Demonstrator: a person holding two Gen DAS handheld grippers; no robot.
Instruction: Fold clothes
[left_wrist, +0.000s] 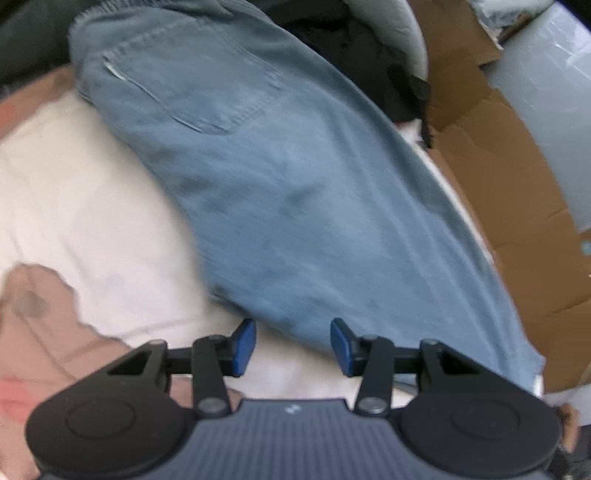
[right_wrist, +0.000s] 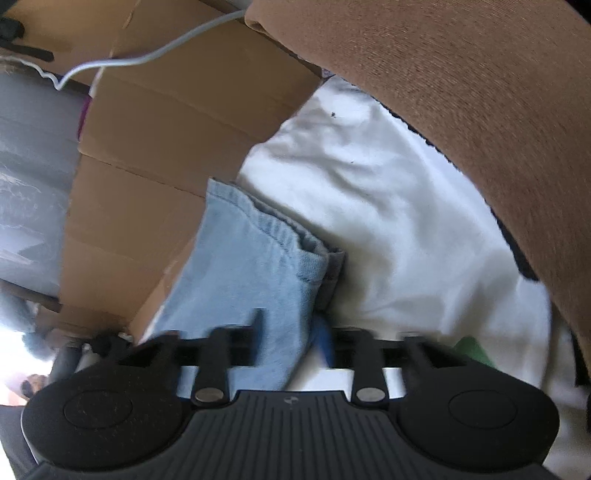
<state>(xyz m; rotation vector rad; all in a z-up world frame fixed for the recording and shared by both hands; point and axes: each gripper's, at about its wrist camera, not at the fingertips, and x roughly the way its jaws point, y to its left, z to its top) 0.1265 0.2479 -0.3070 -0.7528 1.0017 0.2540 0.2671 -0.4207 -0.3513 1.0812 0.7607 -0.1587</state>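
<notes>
Lying diagonally across a white bed sheet (left_wrist: 92, 206), the pair of light blue denim jeans (left_wrist: 295, 206) runs from the far left down to the near right in the left wrist view. Its right edge follows the sheet's border, where flattened brown cardboard (left_wrist: 517, 206) begins, so little white shows on that side. To the left of the jeans the sheet is broad and bare as far as a pinkish-tan cloth (left_wrist: 40, 332) at the near left corner. A dark heap of clothing (left_wrist: 354, 51) sits beyond the jeans at the far side.

The left gripper (left_wrist: 293, 347) hovers just short of the near edge of the jeans, its 2 blue pads (left_wrist: 243, 345) spread apart with nothing between them.

In the right wrist view the right gripper (right_wrist: 288, 339) is clamped on the hem end of a jeans leg, the denim passing between its 2 fingers; the picture is blurred there. The hem hangs partly over the cardboard edge, with a white cable (right_wrist: 147, 55) curling across the cardboard at the far left. A brown ribbed fabric (right_wrist: 480, 110) fills the far right above the sheet.

The jeans look faded and soft, with a stitched back pocket (left_wrist: 192, 77) near the waist and a double-sewn hem (right_wrist: 273, 229).
</notes>
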